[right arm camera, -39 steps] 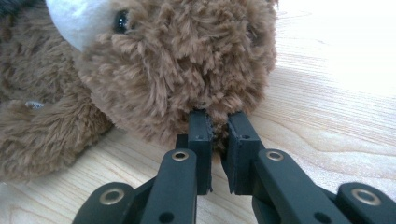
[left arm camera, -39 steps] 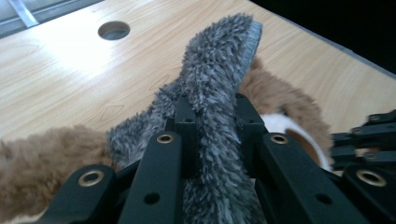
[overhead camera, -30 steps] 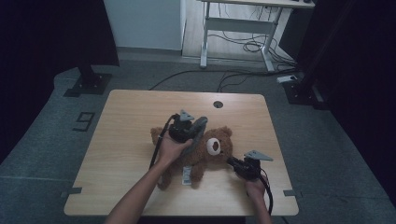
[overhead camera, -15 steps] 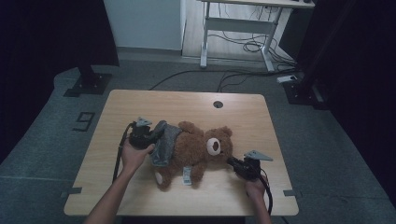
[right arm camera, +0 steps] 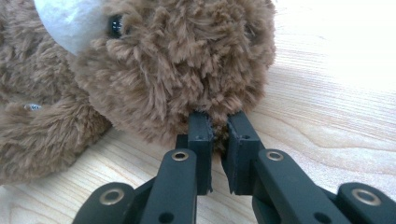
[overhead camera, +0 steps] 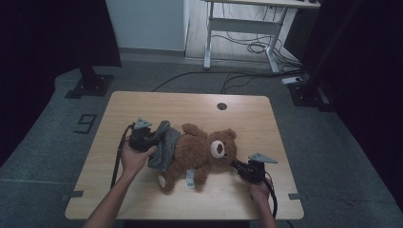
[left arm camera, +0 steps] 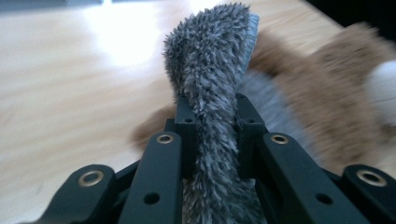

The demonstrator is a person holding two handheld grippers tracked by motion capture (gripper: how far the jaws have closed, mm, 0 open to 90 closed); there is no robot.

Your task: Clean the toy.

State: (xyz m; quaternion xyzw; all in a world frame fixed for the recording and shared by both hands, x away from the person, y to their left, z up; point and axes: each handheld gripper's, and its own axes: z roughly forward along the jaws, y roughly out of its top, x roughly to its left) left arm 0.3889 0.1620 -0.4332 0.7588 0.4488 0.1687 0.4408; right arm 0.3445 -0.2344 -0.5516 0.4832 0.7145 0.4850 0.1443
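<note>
1. Nearest, at the head end of the bear (overhead camera: 199,152): right gripper (right arm camera: 218,140) clamped narrow on the fur at the side of the head, below the eye. Best used as the anchor: firm pinch, hand planted.
2. At the bear's leg end: left gripper (left arm camera: 215,126) pinched tight on a fold of the grey cloth (left arm camera: 210,65). Deep bite, pile bulging above the jaws; looks unlikely to slip.
3. Cloth bunched around the bear's lower body, by the legs. Pull level, straight away from the head and along the body, never upward, or up comes the bear off the table (overhead camera: 142,104).
4. Mind the near leg beside the white tag (overhead camera: 189,179): probable snag. Ease over both feet evenly.
5. Beyond the bear: open wood up to the small round hole (overhead camera: 222,106), good for laying the cloth down.
</note>
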